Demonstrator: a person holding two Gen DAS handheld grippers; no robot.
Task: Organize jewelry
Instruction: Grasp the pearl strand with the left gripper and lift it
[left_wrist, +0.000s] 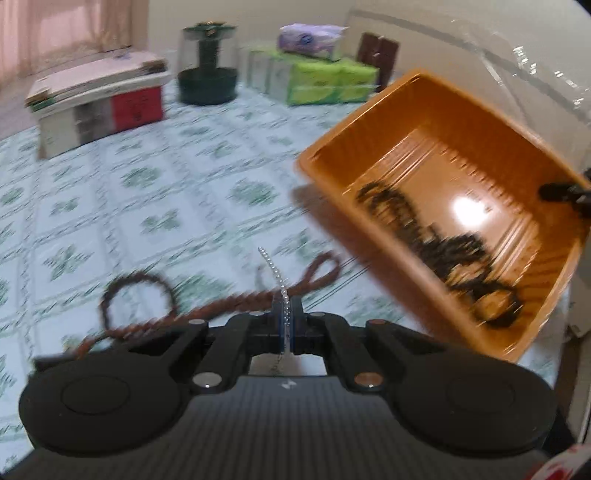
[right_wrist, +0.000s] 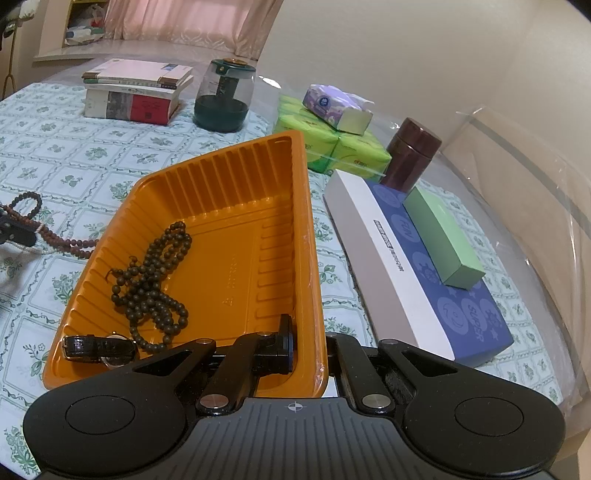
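My left gripper (left_wrist: 287, 325) is shut on a thin white pearl strand (left_wrist: 272, 268) that sticks up between its fingers, held over the tablecloth left of the orange tray (left_wrist: 413, 110). A brown bead necklace (left_wrist: 207, 308) lies on the cloth just beyond it and also shows in the right wrist view (right_wrist: 55, 236). My right gripper (right_wrist: 314, 343) is shut on the near rim of the orange tray (right_wrist: 310, 258), one finger inside and one outside. In the tray lie a dark bead necklace (right_wrist: 155, 280) and a black-strapped watch (right_wrist: 99, 347). The left gripper's tip (right_wrist: 14, 230) shows at the left edge.
Stacked books (right_wrist: 136, 92), a glass jar with a dark green base (right_wrist: 223, 99), green tissue packs (right_wrist: 332, 144), a brown canister (right_wrist: 412, 155) and a white-and-blue box with a green box on it (right_wrist: 424, 269) stand at the back and right of the floral tablecloth. Clear plastic sheeting (right_wrist: 524, 177) rises at right.
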